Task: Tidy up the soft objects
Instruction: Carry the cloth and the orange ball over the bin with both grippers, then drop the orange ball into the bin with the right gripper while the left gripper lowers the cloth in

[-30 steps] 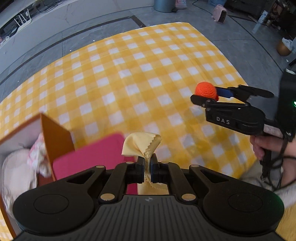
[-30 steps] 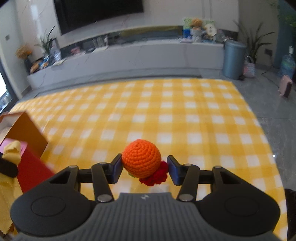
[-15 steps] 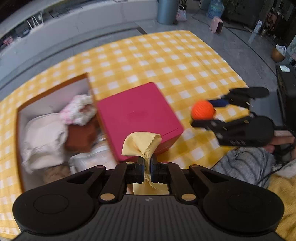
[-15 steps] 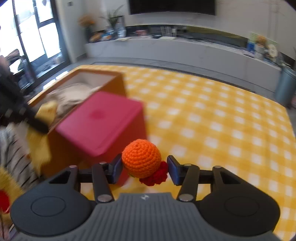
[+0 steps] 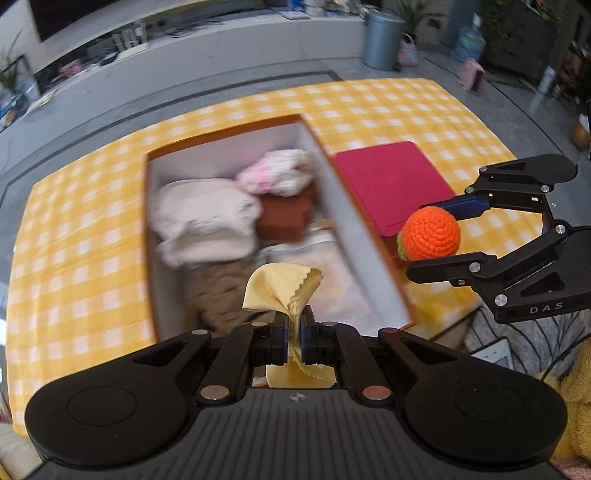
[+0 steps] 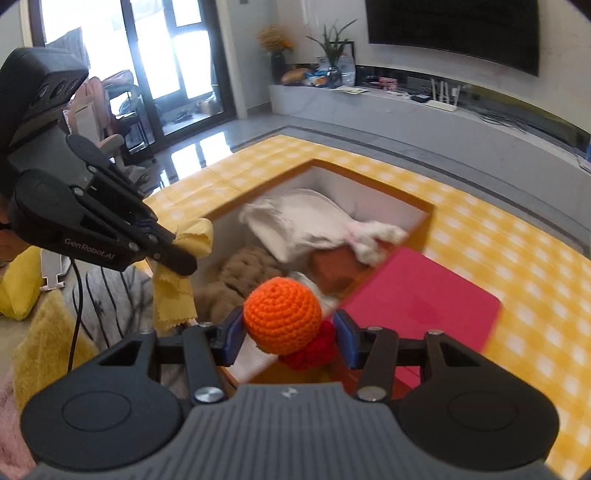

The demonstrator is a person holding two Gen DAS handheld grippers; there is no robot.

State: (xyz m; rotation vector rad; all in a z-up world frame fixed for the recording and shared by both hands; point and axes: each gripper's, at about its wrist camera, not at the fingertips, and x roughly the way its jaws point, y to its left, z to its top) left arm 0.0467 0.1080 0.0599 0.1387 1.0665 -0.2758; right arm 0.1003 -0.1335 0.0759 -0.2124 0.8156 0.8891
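Left wrist: one yellow cloth [image 5: 282, 291], one crochet ball [image 5: 430, 232], perhaps five box [image 5: 364, 243] items.

A yellow-and-white checked cloth [image 5: 388, 107] covers the floor and serves as the landmark. Beyond its far edge runs a long, low grey-white cabinet [image 6: 424, 110], with a dark television screen [image 6: 454, 29] on the wall above it. A grey bin [image 5: 382, 38] stands past the cloth's far right corner, and a small pink heater [image 5: 472, 74] sits on the grey floor just beside that corner. Potted plants [image 6: 332, 51] stand at the cabinet's left end, near tall glass doors [image 6: 162, 55].
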